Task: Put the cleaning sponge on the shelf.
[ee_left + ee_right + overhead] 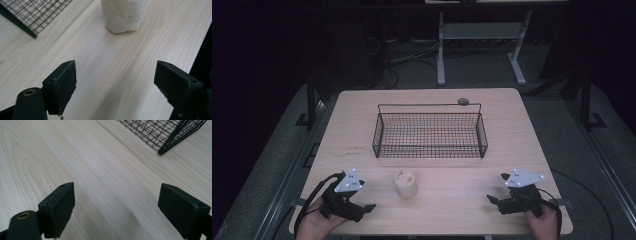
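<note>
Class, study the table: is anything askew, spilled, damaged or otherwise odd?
Nothing stands out. The rolled towel stands upright near the front edge, the wire basket sits square behind it, and both the left gripper and right gripper rest open, apart from it.

A rolled towel [405, 183] stands on the table [522, 150], near of the wire basket [430, 133], between the left gripper [364, 209] and right gripper [493, 200].
</note>
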{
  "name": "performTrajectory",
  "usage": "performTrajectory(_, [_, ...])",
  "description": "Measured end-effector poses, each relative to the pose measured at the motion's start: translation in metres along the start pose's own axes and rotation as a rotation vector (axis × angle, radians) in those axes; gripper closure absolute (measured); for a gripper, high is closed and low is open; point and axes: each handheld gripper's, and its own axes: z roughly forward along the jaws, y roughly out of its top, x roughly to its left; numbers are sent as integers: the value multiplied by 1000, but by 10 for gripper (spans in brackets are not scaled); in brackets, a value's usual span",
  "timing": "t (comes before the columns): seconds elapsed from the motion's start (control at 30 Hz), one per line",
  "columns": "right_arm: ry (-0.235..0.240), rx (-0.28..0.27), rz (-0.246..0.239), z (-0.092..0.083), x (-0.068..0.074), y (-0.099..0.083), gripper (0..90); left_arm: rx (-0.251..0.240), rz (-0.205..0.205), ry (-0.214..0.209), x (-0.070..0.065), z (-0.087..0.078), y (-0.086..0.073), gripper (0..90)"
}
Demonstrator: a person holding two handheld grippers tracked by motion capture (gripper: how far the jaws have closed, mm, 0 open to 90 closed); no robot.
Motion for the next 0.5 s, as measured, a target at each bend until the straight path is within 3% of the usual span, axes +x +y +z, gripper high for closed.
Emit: performTrajectory(0.5, [5,-1,-5,-1,1,0,135,31,56,-36,4,12,29,176])
